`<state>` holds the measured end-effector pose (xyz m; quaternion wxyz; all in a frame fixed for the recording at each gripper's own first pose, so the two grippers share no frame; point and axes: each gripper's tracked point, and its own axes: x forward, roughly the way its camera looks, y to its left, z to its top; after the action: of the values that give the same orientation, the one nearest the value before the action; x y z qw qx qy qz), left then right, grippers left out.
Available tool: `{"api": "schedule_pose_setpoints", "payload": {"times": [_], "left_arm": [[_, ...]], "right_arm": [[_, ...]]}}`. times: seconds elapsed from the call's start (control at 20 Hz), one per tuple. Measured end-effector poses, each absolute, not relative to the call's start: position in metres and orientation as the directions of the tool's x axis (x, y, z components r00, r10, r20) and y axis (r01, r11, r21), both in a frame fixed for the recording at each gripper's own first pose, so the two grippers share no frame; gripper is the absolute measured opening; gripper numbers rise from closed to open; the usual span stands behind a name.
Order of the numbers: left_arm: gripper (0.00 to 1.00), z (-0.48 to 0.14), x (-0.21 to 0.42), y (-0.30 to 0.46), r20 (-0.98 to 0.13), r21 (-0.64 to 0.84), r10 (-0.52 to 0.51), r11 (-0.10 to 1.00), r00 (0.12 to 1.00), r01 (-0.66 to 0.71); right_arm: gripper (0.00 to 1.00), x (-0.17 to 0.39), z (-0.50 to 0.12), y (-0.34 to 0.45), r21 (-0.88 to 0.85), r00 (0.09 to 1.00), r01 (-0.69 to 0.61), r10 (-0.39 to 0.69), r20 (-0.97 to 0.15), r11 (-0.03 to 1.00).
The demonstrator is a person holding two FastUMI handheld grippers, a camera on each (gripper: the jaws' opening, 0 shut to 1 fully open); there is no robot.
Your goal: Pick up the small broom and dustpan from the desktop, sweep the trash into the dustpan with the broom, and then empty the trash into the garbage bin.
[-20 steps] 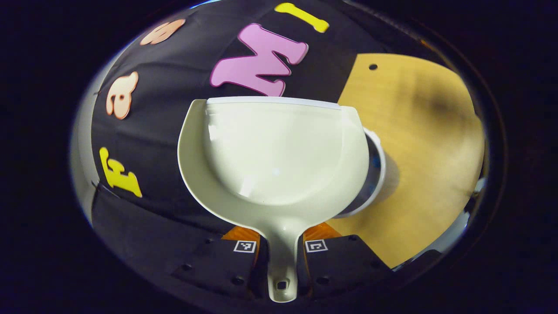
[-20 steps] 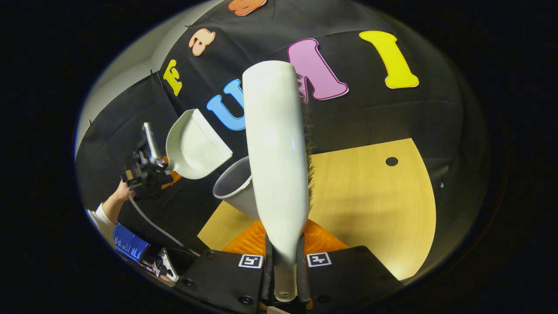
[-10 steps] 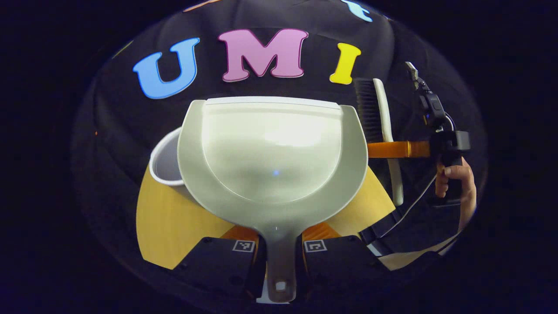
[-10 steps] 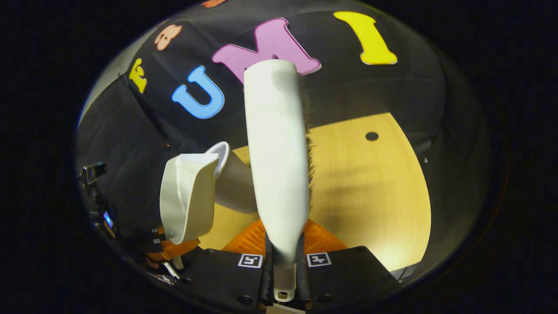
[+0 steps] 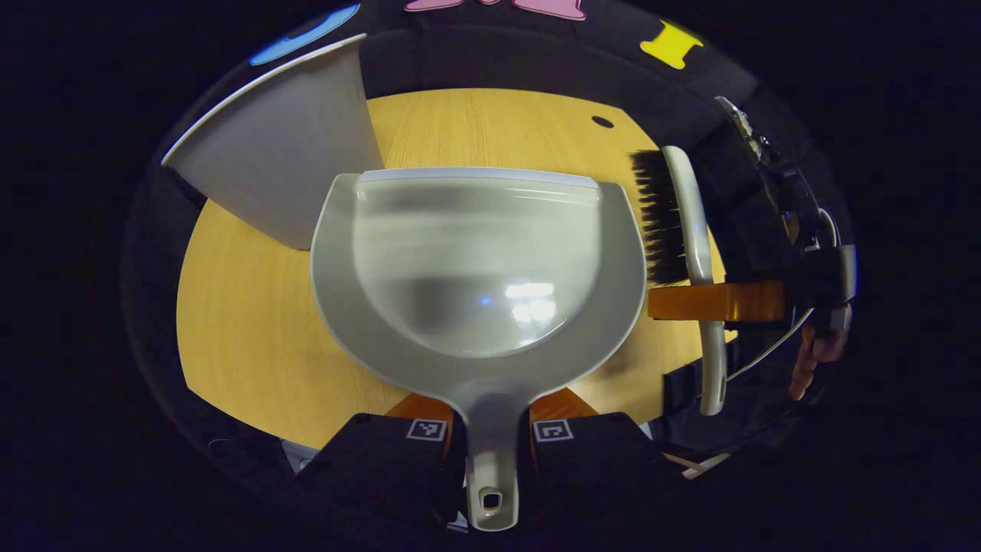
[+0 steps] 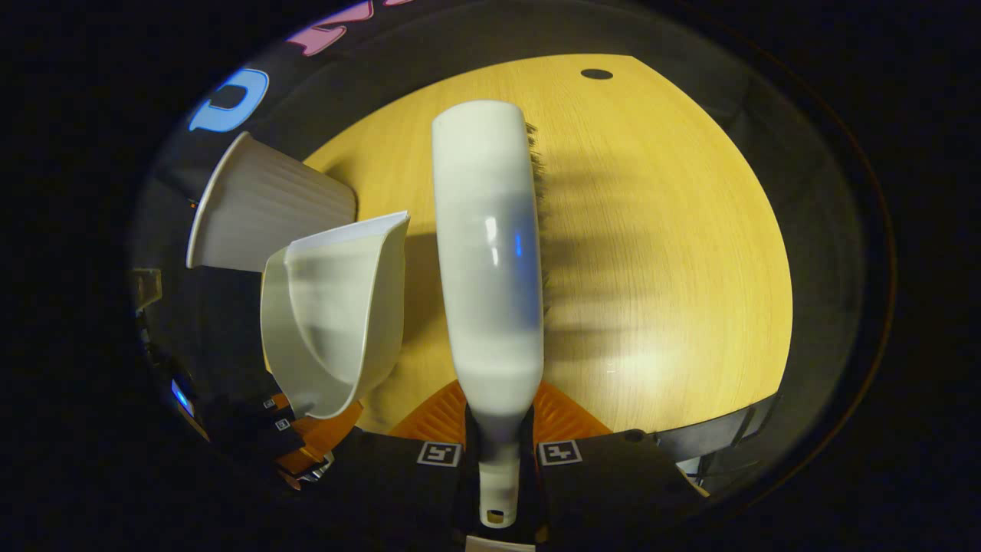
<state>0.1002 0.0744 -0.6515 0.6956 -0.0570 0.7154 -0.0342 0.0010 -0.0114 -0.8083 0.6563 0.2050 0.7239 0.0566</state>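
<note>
Both of my tools have tipped down toward the desktop (image 5: pixel 253 322) since half a second ago, when the booth wall filled much more of each view. Nearest me, my left gripper (image 5: pixel 490 431) is clamped on the handle of the dustpan (image 5: pixel 475 268), whose pan looks empty and hangs above the wood. My right gripper (image 6: pixel 497 454) is clenched on the handle of the broom (image 6: pixel 487 253), bristles turned sideways. Farther off, the garbage bin (image 5: pixel 283 165) stands just beside the dustpan's far left corner. I judge the main risk is that corner clipping the bin and toppling it as I lower. Broom and pan are also close enough to knock together.
</note>
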Motion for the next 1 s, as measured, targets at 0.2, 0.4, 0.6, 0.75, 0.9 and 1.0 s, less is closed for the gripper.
{"api": "schedule_pose_setpoints", "payload": {"times": [0.2, 0.4, 0.6, 0.75, 0.9, 1.0], "left_arm": [[0.24, -0.632, 0.104, 0.066, -0.979, -0.143, -0.151, 0.988, -0.135, -0.064], [0.25, -0.621, 0.114, 0.068, -0.968, -0.163, -0.175, 0.983, -0.178, -0.083], [0.27, -0.618, 0.119, 0.070, -0.963, -0.149, -0.162, 0.986, -0.213, -0.078], [0.28, -0.618, 0.116, 0.070, -0.959, -0.151, -0.165, 0.986, -0.229, -0.076], [0.30, -0.616, 0.113, 0.070, -0.951, -0.161, -0.176, 0.984, -0.253, -0.080], [0.48, -0.613, 0.113, 0.070, -0.953, -0.159, -0.172, 0.985, -0.249, -0.070]], "right_arm": [[0.23, -0.009, -0.831, -0.012, 0.268, -0.160, 0.187, 0.298, -0.941, 0.945], [0.23, -0.022, -0.842, -0.016, 0.233, -0.246, 0.207, 0.281, -0.928, 0.950], [0.22, -0.031, -0.852, -0.019, 0.209, -0.301, 0.228, 0.273, -0.914, 0.951], [0.17, -0.030, -0.849, -0.021, 0.182, -0.304, 0.226, 0.247, -0.920, 0.957], [0.21, -0.029, -0.847, -0.024, 0.168, -0.306, 0.223, 0.233, -0.923, 0.960], [0.31, -0.032, -0.843, -0.026, 0.169, -0.308, 0.222, 0.233, -0.922, 0.960]]}}
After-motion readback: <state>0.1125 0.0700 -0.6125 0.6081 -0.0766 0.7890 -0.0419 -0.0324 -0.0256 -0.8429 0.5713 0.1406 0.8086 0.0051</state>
